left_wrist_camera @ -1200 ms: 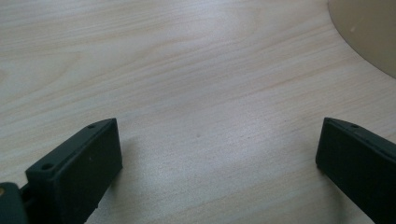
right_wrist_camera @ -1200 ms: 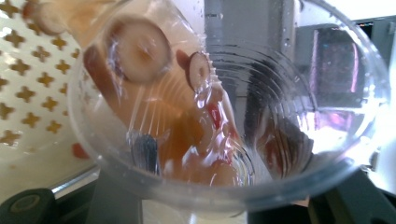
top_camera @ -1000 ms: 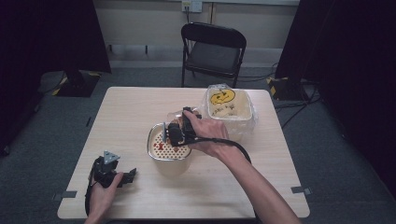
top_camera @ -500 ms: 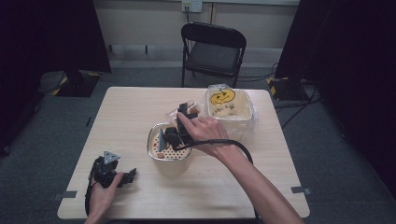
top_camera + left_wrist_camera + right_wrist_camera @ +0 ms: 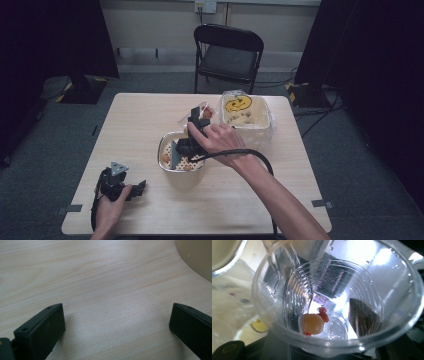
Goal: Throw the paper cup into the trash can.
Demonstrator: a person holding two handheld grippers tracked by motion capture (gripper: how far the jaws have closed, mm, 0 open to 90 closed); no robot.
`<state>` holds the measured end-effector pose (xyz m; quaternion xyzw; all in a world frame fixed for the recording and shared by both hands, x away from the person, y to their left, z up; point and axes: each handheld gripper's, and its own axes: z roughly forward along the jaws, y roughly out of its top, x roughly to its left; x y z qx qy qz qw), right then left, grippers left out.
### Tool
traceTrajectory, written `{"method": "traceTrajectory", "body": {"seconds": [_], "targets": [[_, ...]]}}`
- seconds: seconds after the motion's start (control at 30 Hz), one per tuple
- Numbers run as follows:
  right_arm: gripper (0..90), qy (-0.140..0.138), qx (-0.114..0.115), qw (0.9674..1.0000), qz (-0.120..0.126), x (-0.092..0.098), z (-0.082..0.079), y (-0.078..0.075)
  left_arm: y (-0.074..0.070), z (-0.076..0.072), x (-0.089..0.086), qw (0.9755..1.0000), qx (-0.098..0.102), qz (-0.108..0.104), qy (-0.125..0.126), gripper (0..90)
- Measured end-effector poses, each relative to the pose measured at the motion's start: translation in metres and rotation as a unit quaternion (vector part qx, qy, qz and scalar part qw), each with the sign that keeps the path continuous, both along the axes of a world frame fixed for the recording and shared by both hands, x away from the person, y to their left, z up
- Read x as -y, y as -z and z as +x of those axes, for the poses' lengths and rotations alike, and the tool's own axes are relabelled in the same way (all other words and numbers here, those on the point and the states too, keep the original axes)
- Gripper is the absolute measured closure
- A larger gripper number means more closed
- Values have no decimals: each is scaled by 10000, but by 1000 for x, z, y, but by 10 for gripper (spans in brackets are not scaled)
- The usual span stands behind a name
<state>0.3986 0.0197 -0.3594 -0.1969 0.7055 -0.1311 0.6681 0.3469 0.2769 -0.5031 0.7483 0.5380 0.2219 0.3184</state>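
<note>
The clear plastic cup [image 5: 337, 297] sits in your right claw [image 5: 192, 132], tipped over so that its mouth faces that claw's own camera; the two jaws are pressed against its outside, one showing dark through the wall. Near the cup's bottom lie a small round orange ball [image 5: 312, 323] and a red bit [image 5: 323, 314] just beside it, touching. From above, the cup [image 5: 200, 111] pokes out past your right hand [image 5: 220, 140], which holds the claw over a metal-rimmed bowl [image 5: 167, 167] near the middle of the worktop [image 5: 140, 120]. The bowl has a perforated floor with a few orange and red pieces on it. Just behind and to the right of the bowl stands a pale square tub [image 5: 250, 117] with a yellow smiling face printed on a bag or film inside it; your hand is close to its near corner. Your left claw [image 5: 134, 189] rests on the worktop's near left corner, well apart from the bowl, with your left hand [image 5: 107, 210] around its body. Its jaws are spread wide with bare wood [image 5: 112, 290] between them, gripping nothing. A black folding chair [image 5: 227, 52] stands beyond the far edge.
</note>
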Motion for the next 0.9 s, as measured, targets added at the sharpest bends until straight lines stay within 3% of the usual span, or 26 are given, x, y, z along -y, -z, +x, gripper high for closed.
{"method": "traceTrajectory", "body": {"seconds": [0.13, 0.2, 0.27, 0.47, 0.53, 0.57, 0.7, 0.8, 0.9], "targets": [[497, -87, 434, 9982, -411, 2, -1, 4, 0, 0, 0, 10000, -8, 16, 9, 0], [497, -79, 519, 9976, -444, 3, -1, 7, 0, 0, 0, 10000, -6, 16, 8, 0], [497, -219, 790, 9932, -831, 5, -3, 9, 0, 0, 0, 10000, -7, 16, 8, 0], [499, -287, 992, 9890, -1055, 6, -4, 7, 0, 0, 0, 10000, -7, 17, 8, 0], [501, -373, 1154, 9849, -1237, 7, -4, 8, 0, 0, 0, 10000, -1, 42, 16, 0], [502, -410, 1275, 9790, -1538, 7, -6, 9, 0, 0, 0, 10000, -1, 40, 15, 0], [503, -440, 1317, 9763, -1658, 7, -9, 9, 0, 0, 0, 10000, 0, 41, 16, 0], [504, -484, 1370, 9710, -1900, 5, -9, 12, 0, 0, 0, 10000, 1, 42, 19, 0], [504, -489, 1334, 9700, -1972, 3, -9, 15, 0, 0, -1, 10000, 0, 42, 21, 0]]}}
